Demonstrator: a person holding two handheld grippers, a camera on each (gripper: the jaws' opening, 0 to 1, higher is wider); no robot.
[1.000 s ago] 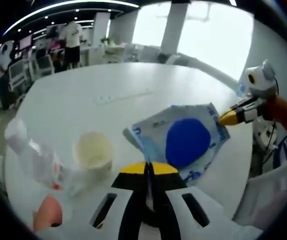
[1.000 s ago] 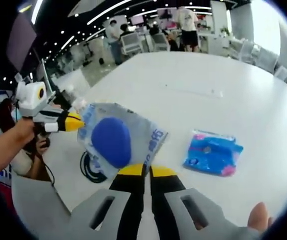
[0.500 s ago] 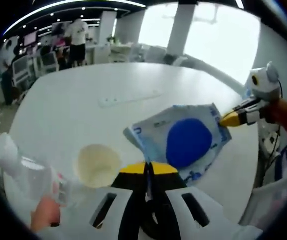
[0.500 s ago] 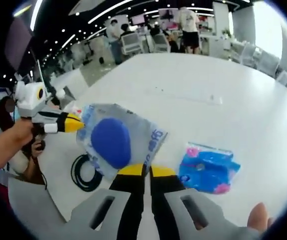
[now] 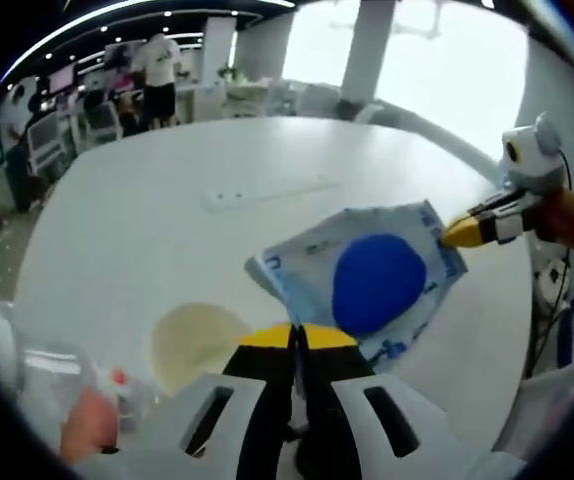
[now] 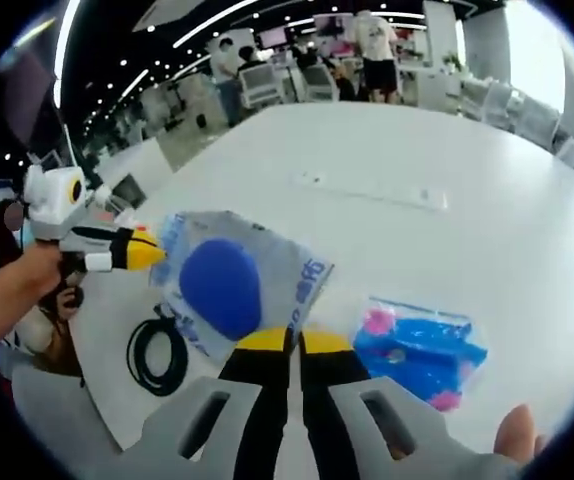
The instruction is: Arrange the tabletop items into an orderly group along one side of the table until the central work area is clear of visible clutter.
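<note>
A clear bag with a round dark-blue pad inside (image 5: 377,280) hangs above the white table (image 5: 147,230), held at two ends. My left gripper (image 5: 295,338) is shut on its near edge. My right gripper (image 5: 455,233) comes in from the right and pinches the bag's far corner. In the right gripper view the same bag (image 6: 222,285) sits in my right gripper (image 6: 287,342), shut on its near edge, while my left gripper (image 6: 145,250), held by a hand, grips the left corner.
A cream cup (image 5: 195,345) and a blurred clear bottle (image 5: 62,375) stand low on the left. A white power strip (image 5: 267,190) lies mid-table. A blue-and-pink packet (image 6: 419,348) and a black cable coil (image 6: 152,355) lie near the table's edge. People stand far behind.
Both grippers keep hold of the bag. Both cameras have shifted: the cup and bottle slid lower in the left view, and the cable coil and blue packet show lower and fuller in the right view.
</note>
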